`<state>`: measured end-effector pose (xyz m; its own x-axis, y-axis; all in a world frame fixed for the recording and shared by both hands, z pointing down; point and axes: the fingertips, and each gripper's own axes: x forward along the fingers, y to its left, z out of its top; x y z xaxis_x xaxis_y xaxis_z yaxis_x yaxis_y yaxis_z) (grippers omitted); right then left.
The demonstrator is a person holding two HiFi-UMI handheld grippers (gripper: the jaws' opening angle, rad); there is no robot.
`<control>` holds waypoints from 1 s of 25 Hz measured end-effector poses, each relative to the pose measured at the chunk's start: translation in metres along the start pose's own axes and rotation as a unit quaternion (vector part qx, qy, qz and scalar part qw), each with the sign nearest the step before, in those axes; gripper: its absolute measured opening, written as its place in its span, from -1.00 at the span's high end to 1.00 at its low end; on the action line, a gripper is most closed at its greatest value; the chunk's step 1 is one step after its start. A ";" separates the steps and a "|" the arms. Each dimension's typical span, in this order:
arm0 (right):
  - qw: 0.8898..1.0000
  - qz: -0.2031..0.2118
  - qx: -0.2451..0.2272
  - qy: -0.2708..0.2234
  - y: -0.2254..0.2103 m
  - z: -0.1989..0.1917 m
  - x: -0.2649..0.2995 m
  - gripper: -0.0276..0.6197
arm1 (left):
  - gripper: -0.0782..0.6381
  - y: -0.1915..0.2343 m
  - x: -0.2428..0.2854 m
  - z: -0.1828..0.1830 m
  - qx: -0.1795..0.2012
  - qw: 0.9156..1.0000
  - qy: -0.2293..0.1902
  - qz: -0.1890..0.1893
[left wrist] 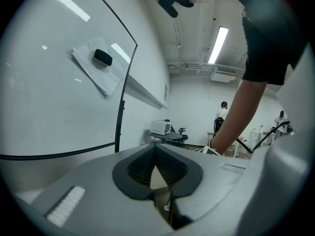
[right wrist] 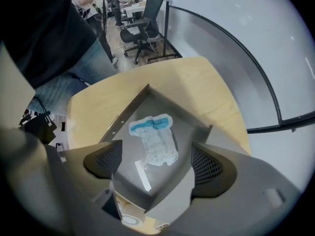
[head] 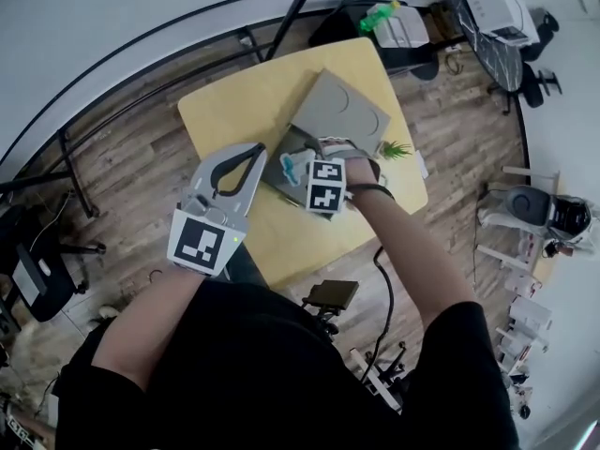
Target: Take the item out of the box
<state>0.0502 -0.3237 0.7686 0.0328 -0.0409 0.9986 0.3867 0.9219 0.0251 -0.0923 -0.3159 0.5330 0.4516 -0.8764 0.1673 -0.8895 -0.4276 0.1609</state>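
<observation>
A grey box (head: 277,178) lies open on the yellow table (head: 234,111), its lid (head: 339,111) folded back. On the box's floor (right wrist: 184,122) rests a white and blue padded item (right wrist: 155,139), also seen from above as a pale item (head: 291,164). My right gripper (right wrist: 157,161) hovers over the box with its jaws apart, one on each side of the item, and the pads do not touch it. From the head view the right gripper (head: 314,169) sits right over the box. My left gripper (head: 251,153) is beside the box's left edge, shut and empty, and the left gripper (left wrist: 156,166) points up at the room.
A small green plant (head: 394,148) stands at the table's right edge. A thin white strip (right wrist: 142,173) lies on the box's floor near the item. Black office chairs (right wrist: 145,14) and a curved whiteboard (left wrist: 59,82) with an eraser (left wrist: 102,57) surround the table.
</observation>
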 end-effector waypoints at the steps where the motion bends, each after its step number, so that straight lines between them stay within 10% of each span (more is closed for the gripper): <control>1: 1.000 0.007 -0.008 0.008 0.000 -0.001 0.007 -0.46 | 0.79 0.000 0.000 -0.003 -0.002 1.000 0.002 0.001; 10: 0.996 0.048 -0.045 0.059 0.007 -0.002 0.045 -0.31 | 0.79 -0.003 -0.003 -0.018 -0.011 1.000 0.014 0.002; 19: 0.995 0.057 -0.054 0.065 0.007 0.009 0.054 0.41 | 0.79 -0.006 -0.009 -0.028 -0.017 1.000 0.018 0.004; 25: 0.995 0.062 -0.042 0.069 0.012 0.007 0.052 0.54 | 0.79 -0.009 -0.013 -0.025 -0.011 1.000 0.019 0.004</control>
<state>0.0496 -0.3123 0.8210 0.2082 0.0137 0.9780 0.4477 0.8876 -0.1078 -0.0884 -0.2952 0.5541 0.4464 -0.8710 0.2053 -0.8919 -0.4145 0.1811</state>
